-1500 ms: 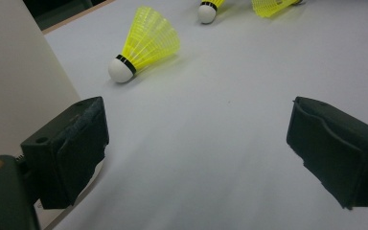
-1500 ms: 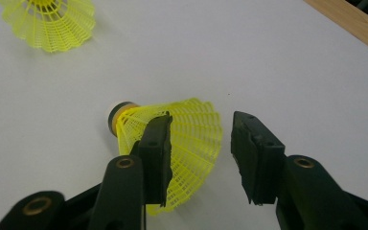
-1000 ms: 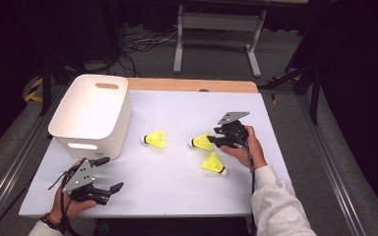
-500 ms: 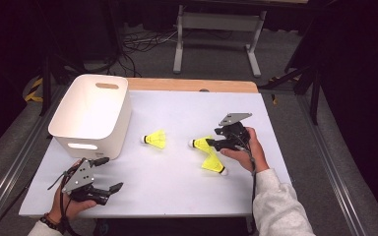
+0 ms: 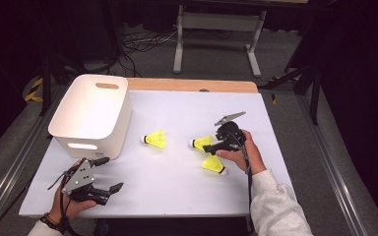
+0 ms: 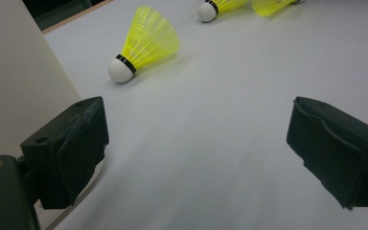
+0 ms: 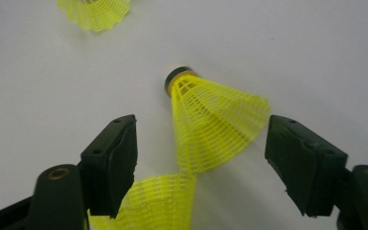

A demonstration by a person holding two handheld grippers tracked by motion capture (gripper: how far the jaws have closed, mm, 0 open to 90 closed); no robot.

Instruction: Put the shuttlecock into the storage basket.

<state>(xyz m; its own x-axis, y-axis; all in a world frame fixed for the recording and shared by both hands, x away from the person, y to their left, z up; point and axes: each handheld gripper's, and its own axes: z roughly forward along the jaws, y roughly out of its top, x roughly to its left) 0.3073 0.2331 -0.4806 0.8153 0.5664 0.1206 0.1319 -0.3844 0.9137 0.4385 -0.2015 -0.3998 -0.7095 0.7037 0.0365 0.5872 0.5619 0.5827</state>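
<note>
Listing from left to right: white bin (image 5: 91,115), open-topped, slot handle in its far wall, standing at the far left of the white counter (image 5: 177,182). Left claw (image 5: 106,189), near left corner, held low over the counter; jaws wide apart, nothing between them.

Item 1: left shuttlecock (image 5: 155,139), yellow mesh skirt, white cap with black band, lying on its side just right of the bin, cap toward the bin; apart from both claws.

Item 2: middle shuttlecock (image 5: 200,143), same make, on its side right of centre. In the right gripper view its skirt (image 7: 215,124) lies between the jaws, cap pointing away; the pads stand off it on both sides.

Item 3: near shuttlecock (image 5: 213,164), on its side, close to the near side of item 2; its skirt edge meets that of item 2 in the right gripper view.

Right claw (image 5: 215,147), jaws just opening, open around item 2, not pressing it.

Obscured: cap of item 2 shows dark in the close view; item 3 cut off there by the frame edge. Right hand covers part of the claw body.
</note>
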